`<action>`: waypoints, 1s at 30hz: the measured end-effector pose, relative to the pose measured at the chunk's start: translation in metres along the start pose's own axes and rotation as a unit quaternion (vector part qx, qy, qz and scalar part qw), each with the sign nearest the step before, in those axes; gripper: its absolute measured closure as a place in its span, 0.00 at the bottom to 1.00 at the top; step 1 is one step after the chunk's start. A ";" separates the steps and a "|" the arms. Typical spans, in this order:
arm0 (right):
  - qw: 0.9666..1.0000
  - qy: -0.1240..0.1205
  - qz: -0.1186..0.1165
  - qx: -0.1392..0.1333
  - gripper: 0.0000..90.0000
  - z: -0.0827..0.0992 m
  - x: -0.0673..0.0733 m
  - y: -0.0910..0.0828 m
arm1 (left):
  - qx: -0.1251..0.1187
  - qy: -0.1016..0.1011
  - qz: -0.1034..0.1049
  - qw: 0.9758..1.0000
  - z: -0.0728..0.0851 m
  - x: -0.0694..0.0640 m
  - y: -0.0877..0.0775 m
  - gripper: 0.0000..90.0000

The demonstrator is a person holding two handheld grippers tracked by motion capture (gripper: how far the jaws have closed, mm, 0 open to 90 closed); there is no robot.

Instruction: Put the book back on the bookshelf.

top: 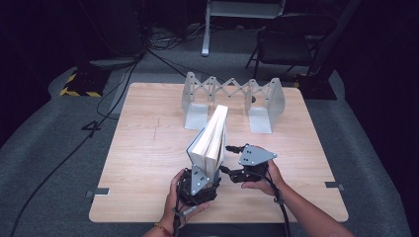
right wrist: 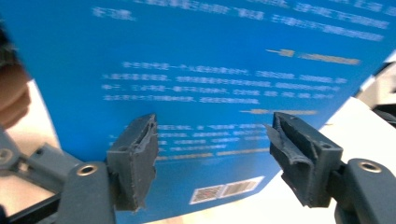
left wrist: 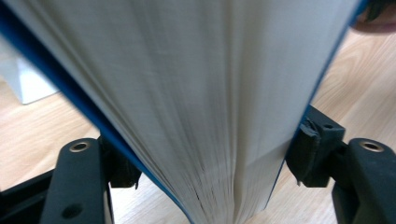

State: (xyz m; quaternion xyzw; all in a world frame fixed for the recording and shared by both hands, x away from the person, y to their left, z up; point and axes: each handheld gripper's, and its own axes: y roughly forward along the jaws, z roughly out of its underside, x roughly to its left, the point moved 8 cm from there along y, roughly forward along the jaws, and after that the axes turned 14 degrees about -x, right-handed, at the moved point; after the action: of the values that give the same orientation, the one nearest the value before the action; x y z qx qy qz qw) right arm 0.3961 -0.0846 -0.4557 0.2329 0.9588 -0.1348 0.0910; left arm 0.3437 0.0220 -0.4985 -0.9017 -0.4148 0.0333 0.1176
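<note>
left gripper [top: 198, 183] clamped on blue book [top: 210, 140], upright, near desk [top: 148, 148] edge | right gripper [top: 236, 162] apart beside cover | advice: kept book vertical toward far bookend rack [top: 232, 101]

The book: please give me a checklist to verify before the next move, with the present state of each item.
1. Left gripper is clamped on the book: ok, its jaws press both blue covers in the left gripper view.
2. Book stands on the table: ok, though it leans.
3. Right gripper is free: ok, its jaws are open and face the blue cover.
4. Expandable bookend rack is free to take the book: ok.
5. Grip is firm enough to lift: cannot tell.
</note>
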 end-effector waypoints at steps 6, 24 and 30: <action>1.000 0.001 0.013 0.012 0.36 0.009 -0.014 -0.008 | 0.006 0.006 0.021 1.000 0.000 0.004 -0.004 0.49; 0.986 0.120 0.062 0.099 0.37 0.075 -0.079 -0.062 | -0.036 -0.015 0.013 0.999 -0.020 0.052 -0.002 0.62; 0.984 0.131 0.073 0.101 0.37 0.081 -0.087 -0.068 | -0.045 -0.012 0.018 0.999 -0.031 0.051 0.000 0.62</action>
State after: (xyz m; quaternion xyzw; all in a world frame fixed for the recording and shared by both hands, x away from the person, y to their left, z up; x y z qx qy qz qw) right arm 0.4496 -0.2039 -0.4967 0.3260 0.9243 -0.1922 -0.0496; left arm 0.3813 0.0548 -0.4661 -0.9129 -0.4010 0.0280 0.0711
